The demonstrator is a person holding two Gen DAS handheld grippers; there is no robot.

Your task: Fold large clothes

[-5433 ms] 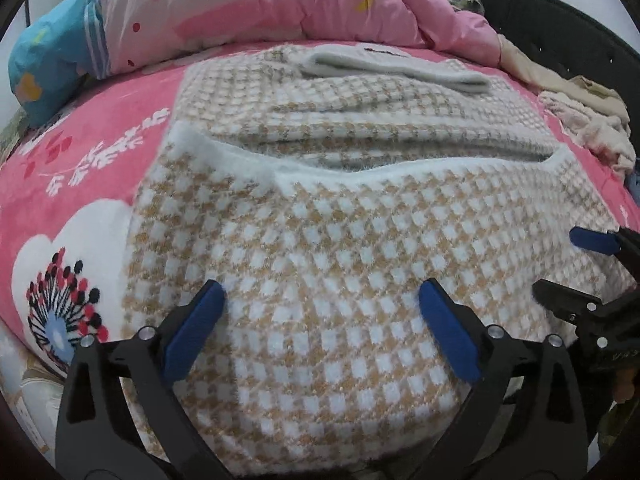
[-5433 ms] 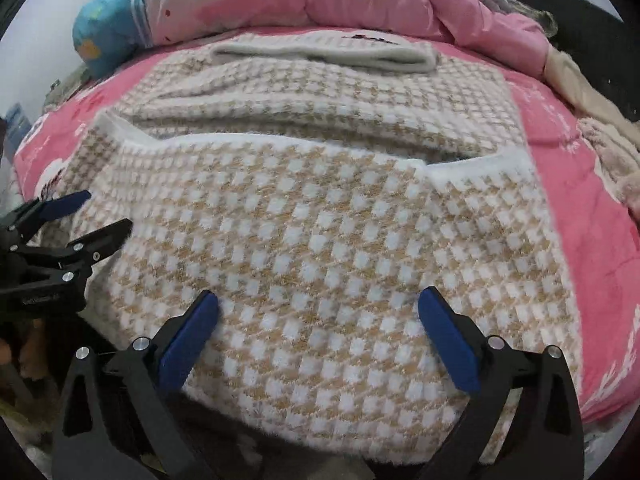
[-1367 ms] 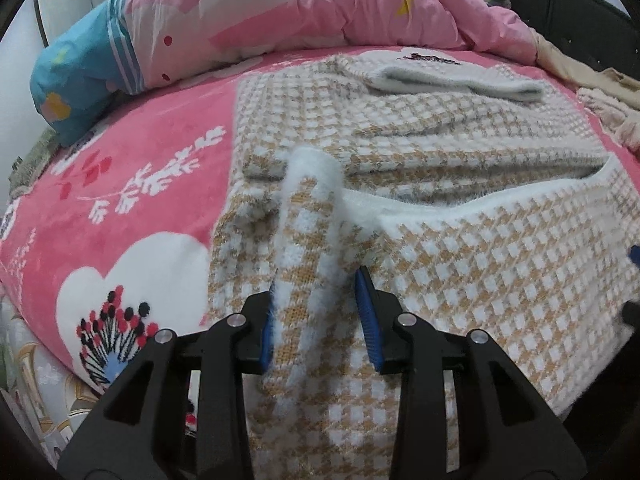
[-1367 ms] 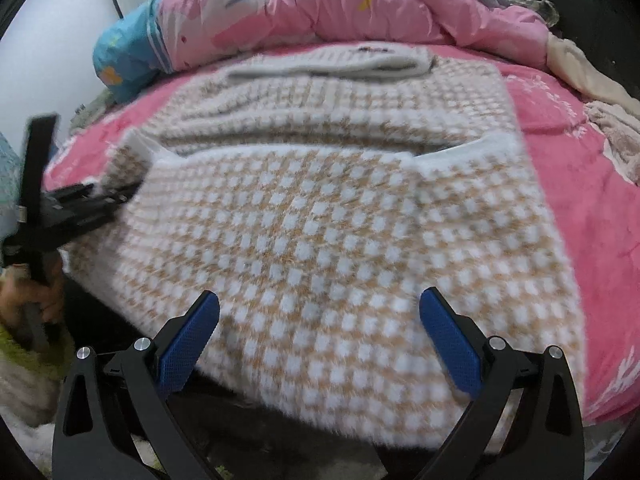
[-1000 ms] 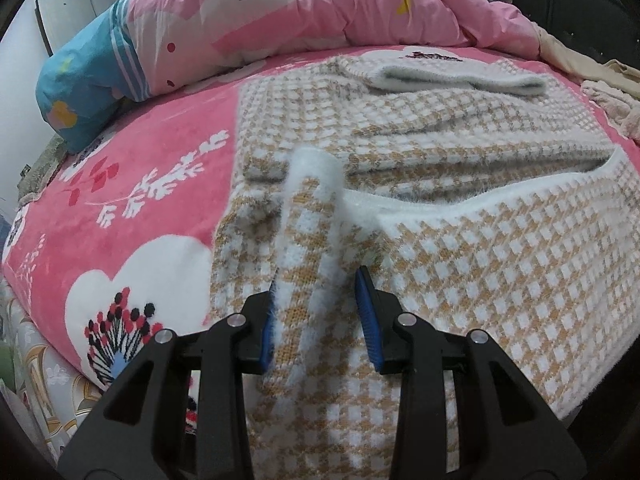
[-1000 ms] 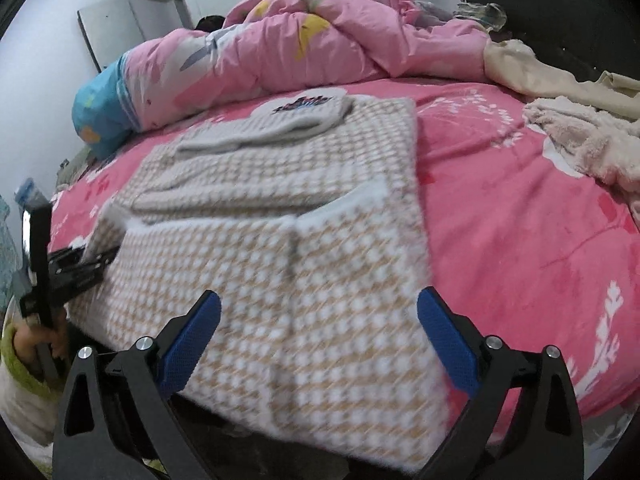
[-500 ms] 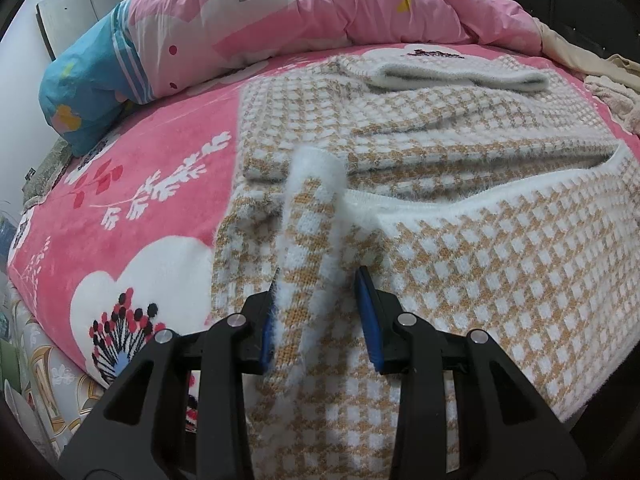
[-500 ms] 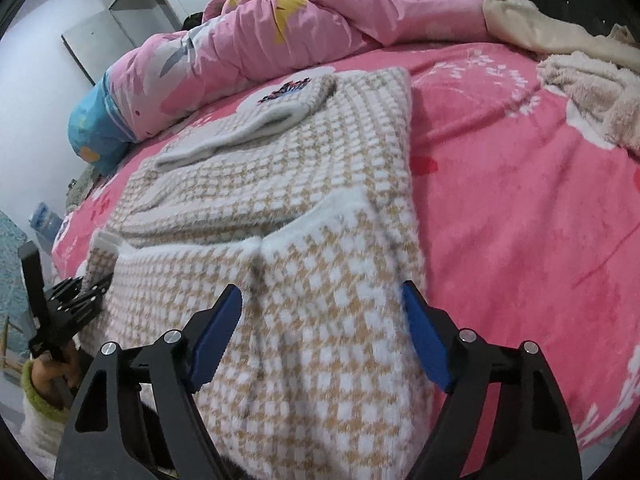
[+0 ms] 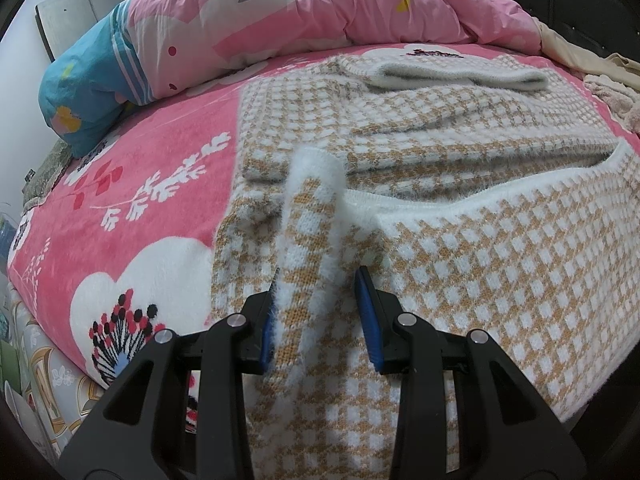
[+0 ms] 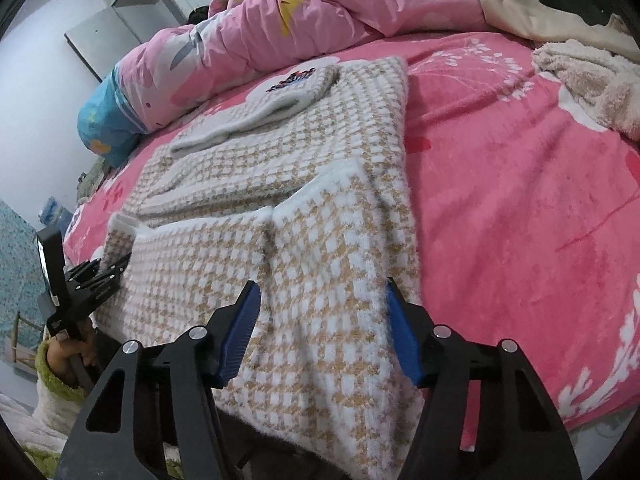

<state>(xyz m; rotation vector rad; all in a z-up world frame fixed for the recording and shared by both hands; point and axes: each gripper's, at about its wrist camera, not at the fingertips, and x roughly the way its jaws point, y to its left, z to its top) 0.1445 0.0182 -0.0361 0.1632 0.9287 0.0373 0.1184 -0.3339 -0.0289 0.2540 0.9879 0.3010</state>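
Observation:
A large tan-and-white houndstooth sweater [image 9: 460, 240] lies on the pink bed, its lower part folded up over the body. It also shows in the right wrist view [image 10: 320, 216]. My left gripper [image 9: 318, 312] is shut on a raised fold of the sweater's left hem corner [image 9: 316, 200]. In the right wrist view the left gripper [image 10: 108, 268] shows at the far left, holding that corner. My right gripper [image 10: 322, 332] is partly closed, its blue pads on either side of the sweater's right hem corner; a gap still shows beside the fabric.
A pink bedsheet [image 10: 520, 200] covers the bed. A bunched pink duvet [image 9: 320, 12] and a blue pillow [image 9: 88, 92] lie at the back. Cream fluffy clothes [image 10: 592, 72] sit at the far right. A white cabinet [image 10: 120, 12] stands behind the bed.
My right gripper has moved right to the sweater's right hem corner and its jaws have narrowed around it. My left gripper keeps holding the left corner, nearly still.

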